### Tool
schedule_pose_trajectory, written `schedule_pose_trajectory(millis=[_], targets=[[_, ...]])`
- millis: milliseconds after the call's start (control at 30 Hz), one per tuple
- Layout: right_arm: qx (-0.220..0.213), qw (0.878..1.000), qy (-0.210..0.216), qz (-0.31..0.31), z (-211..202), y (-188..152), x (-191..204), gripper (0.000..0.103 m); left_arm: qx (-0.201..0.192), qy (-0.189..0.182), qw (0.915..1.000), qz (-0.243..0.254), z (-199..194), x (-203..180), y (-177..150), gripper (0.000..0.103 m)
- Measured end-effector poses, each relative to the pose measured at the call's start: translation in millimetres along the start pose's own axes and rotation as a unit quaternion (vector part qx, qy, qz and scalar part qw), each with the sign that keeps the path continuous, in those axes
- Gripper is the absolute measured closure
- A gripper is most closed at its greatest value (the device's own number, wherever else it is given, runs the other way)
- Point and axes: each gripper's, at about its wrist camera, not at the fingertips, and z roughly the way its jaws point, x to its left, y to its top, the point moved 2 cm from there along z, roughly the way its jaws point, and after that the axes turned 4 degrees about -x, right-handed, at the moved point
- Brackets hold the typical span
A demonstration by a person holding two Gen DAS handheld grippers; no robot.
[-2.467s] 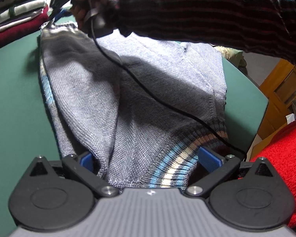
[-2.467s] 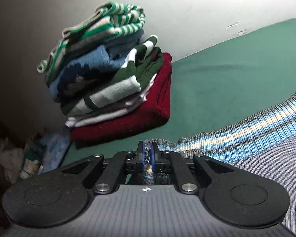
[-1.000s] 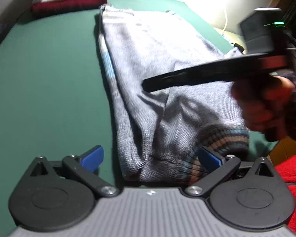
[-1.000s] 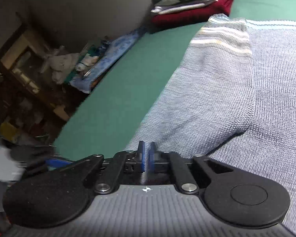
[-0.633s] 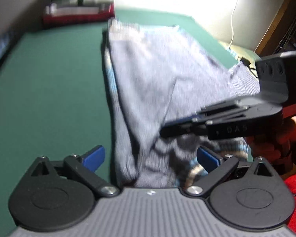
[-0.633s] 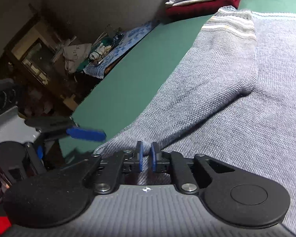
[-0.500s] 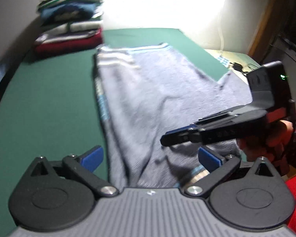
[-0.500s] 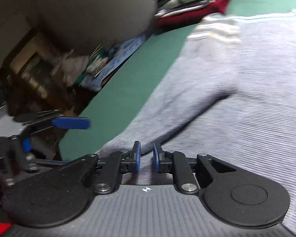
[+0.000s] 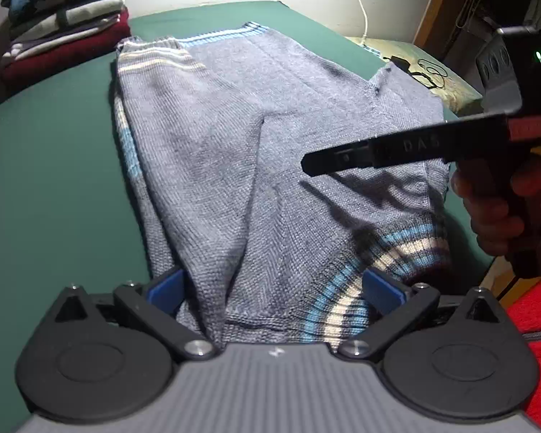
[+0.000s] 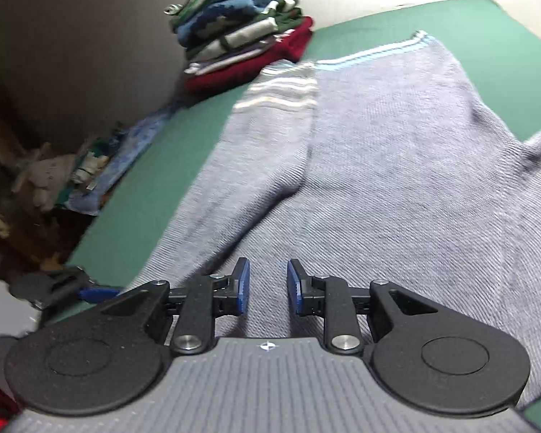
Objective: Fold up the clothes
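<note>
A grey-blue knit sweater (image 9: 270, 144) with striped cuffs and hem lies on the green table (image 9: 47, 180), one sleeve folded along its left side. My left gripper (image 9: 274, 287) stands wide open, and the sweater's near striped end lies loose between its jaws. My right gripper (image 10: 268, 288) hovers over the sweater (image 10: 396, 180). Its jaws are opening and no fabric is pinched between them. In the left wrist view the right gripper (image 9: 310, 162) reaches in from the right, held by a hand. A blue finger of the left gripper (image 10: 97, 293) shows at the lower left of the right wrist view.
A stack of folded clothes (image 9: 61, 25) stands at the table's far left corner (image 10: 241, 36). A red cloth (image 9: 533, 342) lies beyond the near right edge. Cables (image 9: 425, 72) sit off the far right side. Clutter (image 10: 54, 180) lies below the left edge.
The right gripper's jaws, pressed together a second ago, now stand apart over the fabric. It has swung to face the far stack. The left gripper has come closer to the sweater's near striped end.
</note>
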Motion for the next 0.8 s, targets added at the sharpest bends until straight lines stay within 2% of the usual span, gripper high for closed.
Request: schedule_pose_trajectory(millis=[100, 133, 200, 233, 267, 333, 433, 467, 533, 600, 700, 800], targets=[[-0.010, 0.999, -0.025, -0.027, -5.3, -7.3, 6.4, 0.078, -0.024, -0.002, 0.9993, 0.028, -14.8, 2.5, 11.1, 0.002], [-0.016, 0.999, -0.031, -0.034, -5.6, -10.1, 9.9, 0.075, -0.037, 0.001, 0.9986, 0.037, -19.0, 4.4, 16.9, 0.001], [-0.028, 0.999, -0.030, -0.030, -6.3, -15.0, 14.3, 0.059, -0.060, 0.005, 0.9970, 0.048, -24.3, 9.1, 28.1, 0.001], [-0.032, 0.999, -0.021, -0.017, -5.8, -16.0, 15.7, 0.043, -0.063, 0.006, 0.9970, 0.044, -19.6, 12.3, 34.6, 0.001], [-0.036, 0.999, -0.018, -0.006, -5.5, -16.7, 17.0, 0.034, -0.066, 0.007, 0.9970, 0.039, -14.7, 15.6, 41.0, 0.000], [-0.043, 0.999, -0.031, 0.007, -5.4, -17.2, 18.7, 0.043, -0.073, 0.009, 0.9969, 0.029, -4.9, 22.1, 54.0, 0.001], [-0.056, 0.998, -0.035, 0.020, -7.5, -19.8, 18.7, 0.042, -0.064, -0.018, 0.9978, 0.003, 13.9, 28.6, 60.0, 0.001], [-0.063, 0.997, -0.041, 0.024, -8.8, -21.7, 18.8, 0.047, -0.061, -0.026, 0.9978, -0.005, 19.2, 30.1, 59.4, 0.001], [-0.074, 0.995, -0.061, 0.022, -13.5, -24.8, 19.1, 0.055, -0.048, -0.031, 0.9984, -0.001, 27.5, 27.0, 53.5, 0.001], [-0.089, 0.992, -0.082, 0.028, -22.5, -25.3, 14.3, 0.055, -0.037, -0.030, 0.9988, 0.010, 34.3, 22.0, 47.9, 0.001], [-0.132, 0.981, -0.114, 0.081, -48.7, -18.6, -13.0, 0.055, -0.033, -0.020, 0.9986, 0.035, 38.5, 12.8, 39.7, 0.001], [-0.167, 0.961, -0.161, 0.151, -78.8, -8.7, -54.5, 0.054, -0.031, -0.005, 0.9982, 0.051, 43.5, 6.8, 38.9, 0.001]])
